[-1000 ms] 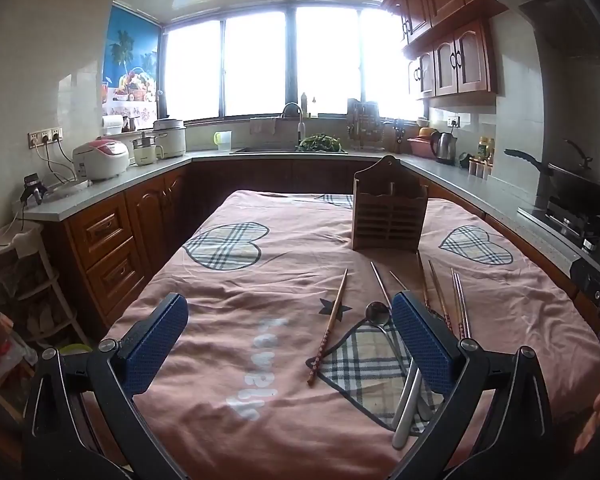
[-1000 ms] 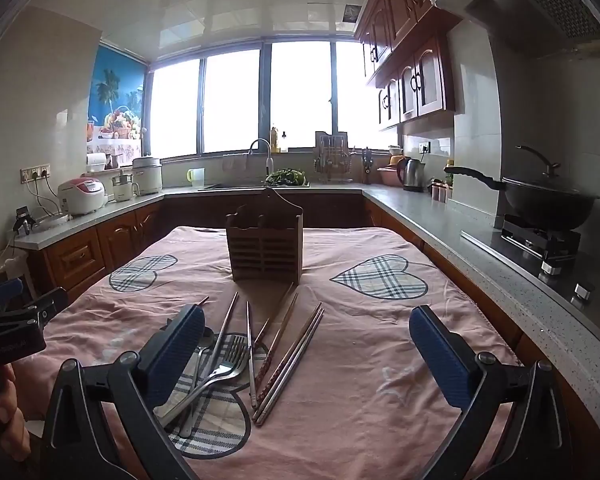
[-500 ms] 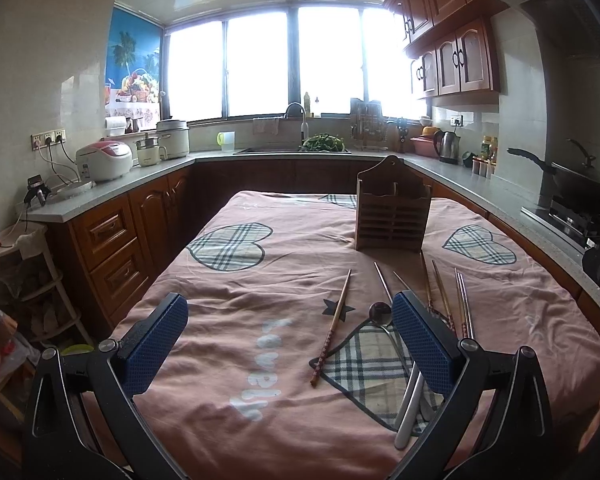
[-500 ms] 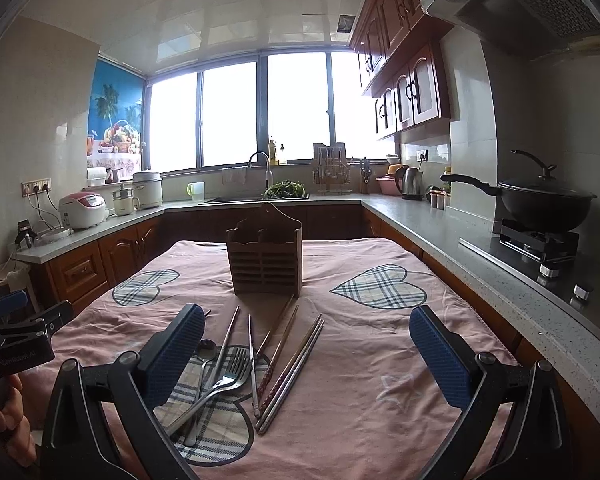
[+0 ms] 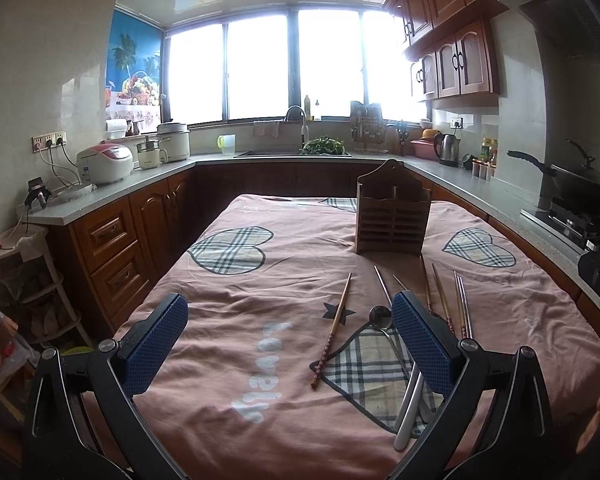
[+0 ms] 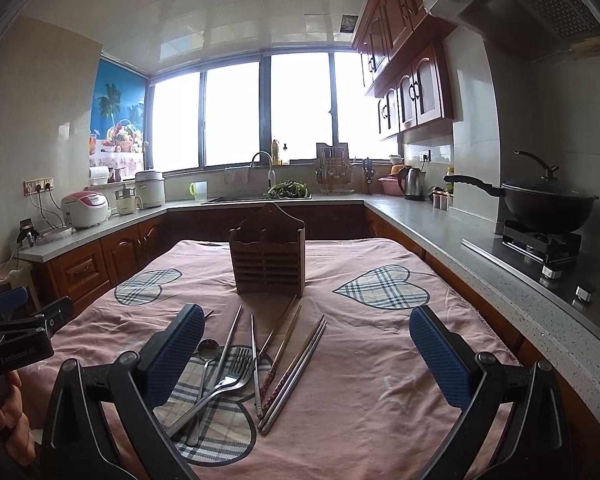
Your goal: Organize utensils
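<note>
On the cloth-covered desk (image 6: 380,360), a wooden utensil holder (image 6: 266,258) is seen standing upright at the far middle, empty. Nearer, chopsticks (image 6: 296,368), a fork (image 6: 228,376) and a spoon (image 6: 206,354) are laid loose and overlapping; one patterned chopstick (image 5: 332,332) is set apart. Both the left gripper (image 5: 290,340) and right gripper (image 6: 306,356) are held above the cloth with jaws wide apart, nothing gripped. Two crossed pieces could be caught together, or a thin stick let slip on the wrinkled cloth.
</note>
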Action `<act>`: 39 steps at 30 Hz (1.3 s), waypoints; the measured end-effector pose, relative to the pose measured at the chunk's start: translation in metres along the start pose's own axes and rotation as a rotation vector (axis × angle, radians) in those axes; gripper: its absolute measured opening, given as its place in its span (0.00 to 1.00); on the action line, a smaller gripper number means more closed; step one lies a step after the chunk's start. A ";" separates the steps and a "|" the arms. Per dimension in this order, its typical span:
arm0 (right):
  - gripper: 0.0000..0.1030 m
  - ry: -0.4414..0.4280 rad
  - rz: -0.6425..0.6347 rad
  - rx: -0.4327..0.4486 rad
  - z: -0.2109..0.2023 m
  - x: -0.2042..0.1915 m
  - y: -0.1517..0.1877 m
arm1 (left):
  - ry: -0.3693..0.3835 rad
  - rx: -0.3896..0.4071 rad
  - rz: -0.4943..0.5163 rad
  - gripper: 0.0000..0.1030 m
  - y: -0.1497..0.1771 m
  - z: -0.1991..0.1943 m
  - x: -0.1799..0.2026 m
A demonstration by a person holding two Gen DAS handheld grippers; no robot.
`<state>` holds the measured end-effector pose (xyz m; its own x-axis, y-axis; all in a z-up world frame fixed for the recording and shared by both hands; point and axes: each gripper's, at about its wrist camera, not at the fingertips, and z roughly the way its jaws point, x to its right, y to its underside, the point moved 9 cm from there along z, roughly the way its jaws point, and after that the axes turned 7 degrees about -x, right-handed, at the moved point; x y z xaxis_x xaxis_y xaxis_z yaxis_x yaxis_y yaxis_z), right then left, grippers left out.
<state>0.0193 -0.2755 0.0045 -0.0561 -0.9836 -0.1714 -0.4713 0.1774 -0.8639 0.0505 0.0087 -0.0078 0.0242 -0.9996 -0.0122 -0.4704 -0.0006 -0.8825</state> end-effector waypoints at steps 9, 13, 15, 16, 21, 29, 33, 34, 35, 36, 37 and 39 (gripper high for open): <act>1.00 -0.003 -0.001 0.001 0.000 -0.003 -0.001 | 0.000 0.016 0.002 1.00 -0.003 -0.004 0.001; 1.00 -0.003 0.000 0.001 0.000 -0.003 -0.001 | 0.000 0.018 0.003 1.00 -0.003 -0.004 0.001; 1.00 -0.005 0.000 0.000 0.000 -0.003 -0.001 | 0.000 0.017 0.003 1.00 -0.003 -0.004 0.001; 1.00 -0.005 0.000 -0.001 0.001 -0.004 -0.001 | 0.000 0.016 0.003 1.00 -0.004 -0.003 0.001; 1.00 -0.005 -0.003 -0.006 0.002 -0.007 -0.002 | 0.001 0.015 0.003 1.00 -0.003 -0.003 0.001; 1.00 -0.006 -0.003 -0.013 0.005 -0.007 -0.001 | 0.003 0.008 0.003 1.00 -0.002 -0.001 0.002; 1.00 -0.008 -0.001 -0.016 0.007 -0.005 0.001 | 0.004 -0.001 0.005 1.00 0.001 0.003 0.003; 1.00 -0.009 0.000 -0.018 0.008 -0.005 0.002 | 0.005 -0.003 0.005 1.00 0.001 0.004 0.004; 1.00 -0.010 0.001 -0.020 0.009 -0.004 0.003 | 0.006 -0.006 0.005 1.00 0.001 0.006 0.004; 1.00 -0.011 0.002 -0.022 0.010 -0.004 0.003 | 0.008 -0.008 0.006 1.00 0.001 0.007 0.004; 1.00 -0.014 0.003 -0.025 0.012 -0.003 0.004 | 0.011 -0.014 0.008 1.00 0.002 0.008 0.005; 1.00 -0.029 0.006 -0.036 0.015 -0.003 0.004 | 0.020 -0.030 0.005 1.00 0.002 0.013 0.005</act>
<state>0.0307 -0.2710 -0.0060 -0.0339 -0.9812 -0.1901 -0.5023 0.1812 -0.8455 0.0611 0.0044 -0.0158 0.0040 -1.0000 -0.0072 -0.4971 0.0043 -0.8677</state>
